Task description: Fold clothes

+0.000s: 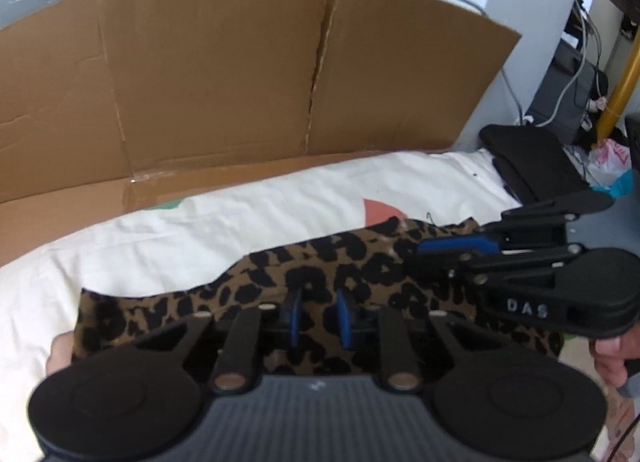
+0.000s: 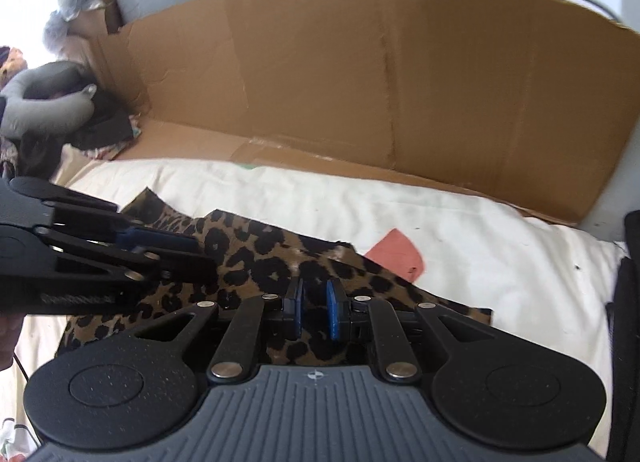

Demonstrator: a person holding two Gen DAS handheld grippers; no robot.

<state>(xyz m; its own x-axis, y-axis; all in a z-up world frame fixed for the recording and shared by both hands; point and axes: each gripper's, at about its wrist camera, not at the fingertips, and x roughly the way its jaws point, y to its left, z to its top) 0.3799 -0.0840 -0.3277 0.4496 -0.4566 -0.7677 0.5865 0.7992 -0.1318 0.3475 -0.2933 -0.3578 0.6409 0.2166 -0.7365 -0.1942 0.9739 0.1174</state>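
1. We see a leopard-print garment (image 1: 320, 262) lying on a cream sheet (image 1: 200, 222). In the left wrist view it runs from about 8 o'clock to 3 o'clock, a long strip with uneven edges, so it reads as partly gathered rather than squarely folded.

2. Our left gripper (image 1: 319, 312) sits low over the garment's near edge, its blue pads a narrow gap apart with patterned cloth showing between them. The view is blurred here, so we cannot tell whether cloth is actually pinched.

3. Our right gripper (image 2: 315, 312) hangs the same way at 6 o'clock of its own view: pads a little apart, cloth visible in the gap, grip not settled by the picture.

4. Each gripper also shows in the other's view, the right at 3 o'clock and the left at 9 o'clock. We judge the two are set side by side along one edge so the cloth can be moved evenly, without twisting.

5. A cardboard sheet (image 2: 400, 82) stands at 12 o'clock as a backdrop, and a coral patch (image 2: 396, 258) printed on the sheet peeks out just past the garment's far edge.

6. Soft, thin cloth like this will likely sag wherever it is not held.
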